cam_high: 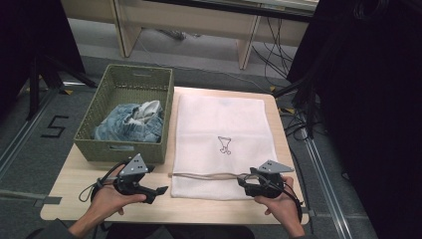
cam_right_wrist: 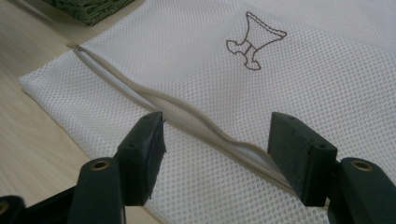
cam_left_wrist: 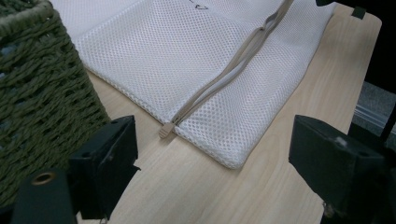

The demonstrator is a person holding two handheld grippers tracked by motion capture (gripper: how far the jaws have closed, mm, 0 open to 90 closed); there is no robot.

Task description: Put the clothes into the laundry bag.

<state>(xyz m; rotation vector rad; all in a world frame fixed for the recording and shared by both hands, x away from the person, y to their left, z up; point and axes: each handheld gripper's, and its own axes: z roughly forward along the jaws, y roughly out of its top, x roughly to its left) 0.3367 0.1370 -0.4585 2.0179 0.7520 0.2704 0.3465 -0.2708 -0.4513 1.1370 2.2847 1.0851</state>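
Both grippers released, left gripper (cam_high: 160,189) near the zip end, right gripper (cam_right_wrist: 217,154) over the zip (cam_right_wrist: 187,116) along the mesh bag's (cam_high: 219,119) near edge; risk: pinching mesh with tape, jamming it.

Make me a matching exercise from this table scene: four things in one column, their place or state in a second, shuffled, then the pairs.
Things:
1. mesh laundry bag
2. denim clothing
3. zipper
4. left claw

Place or state:
A. inside the woven basket
B. open above bare wood by the bag's corner
C. flat on the table, right of the basket
D. partly open, between the right claw's jaws

Pairs: 1-C, 2-A, 3-D, 4-B
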